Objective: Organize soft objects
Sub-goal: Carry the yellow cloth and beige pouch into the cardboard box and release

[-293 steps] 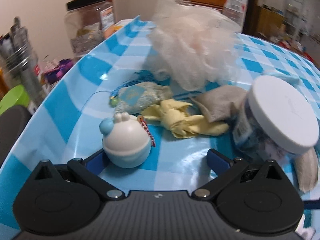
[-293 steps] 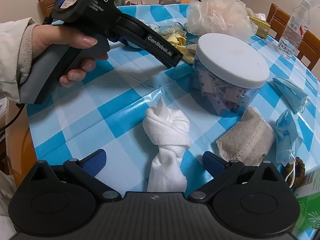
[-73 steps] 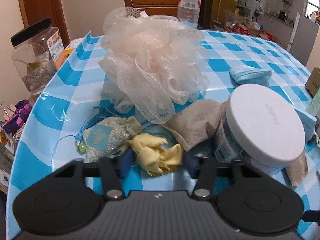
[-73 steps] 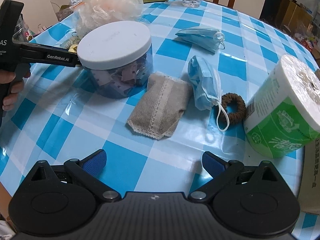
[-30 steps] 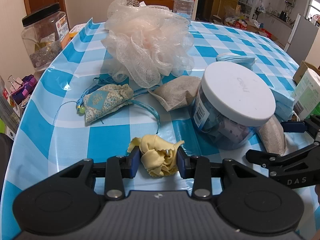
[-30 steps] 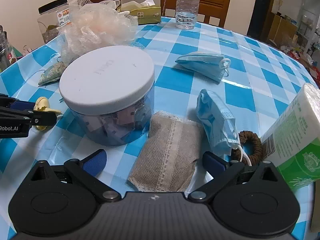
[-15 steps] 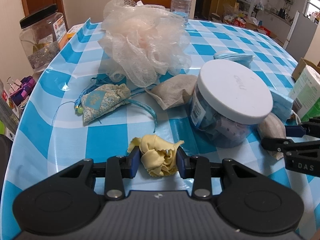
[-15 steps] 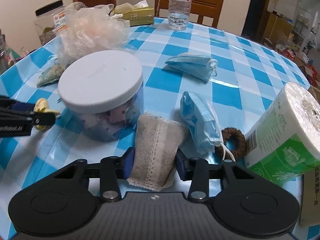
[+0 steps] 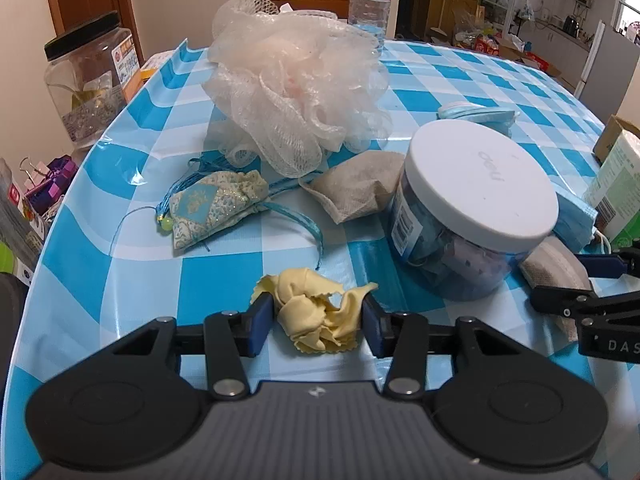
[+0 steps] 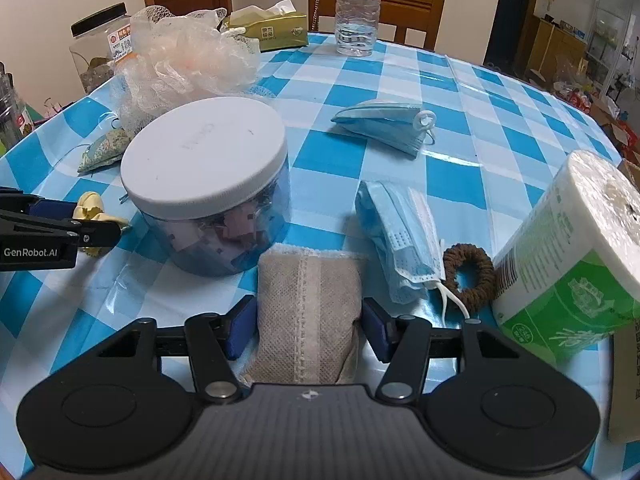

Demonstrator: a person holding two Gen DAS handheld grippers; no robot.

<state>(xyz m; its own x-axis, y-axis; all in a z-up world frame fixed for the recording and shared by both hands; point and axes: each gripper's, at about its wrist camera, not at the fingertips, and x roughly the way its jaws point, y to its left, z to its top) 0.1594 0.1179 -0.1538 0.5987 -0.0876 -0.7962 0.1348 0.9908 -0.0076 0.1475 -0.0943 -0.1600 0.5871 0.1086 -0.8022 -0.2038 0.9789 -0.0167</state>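
- Left wrist: the left gripper point(image 9: 318, 320) pinches the crumpled yellow cloth point(image 9: 316, 322) near the table's left edge; judged step: carrying it off to be sorted.
- Right wrist: the right gripper point(image 10: 308, 326) clamps the beige sachet point(image 10: 306, 312) beside the white-lidded jar point(image 10: 206, 188); next, lift clear.

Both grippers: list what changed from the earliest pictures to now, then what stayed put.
The left gripper, open then, has shut on the yellow cloth and drawn it out of the pile toward the table's near edge. The right gripper, open then over a knotted white cloth, has shut on the beige sachet. The white-lidded jar and mesh pouf stayed put.
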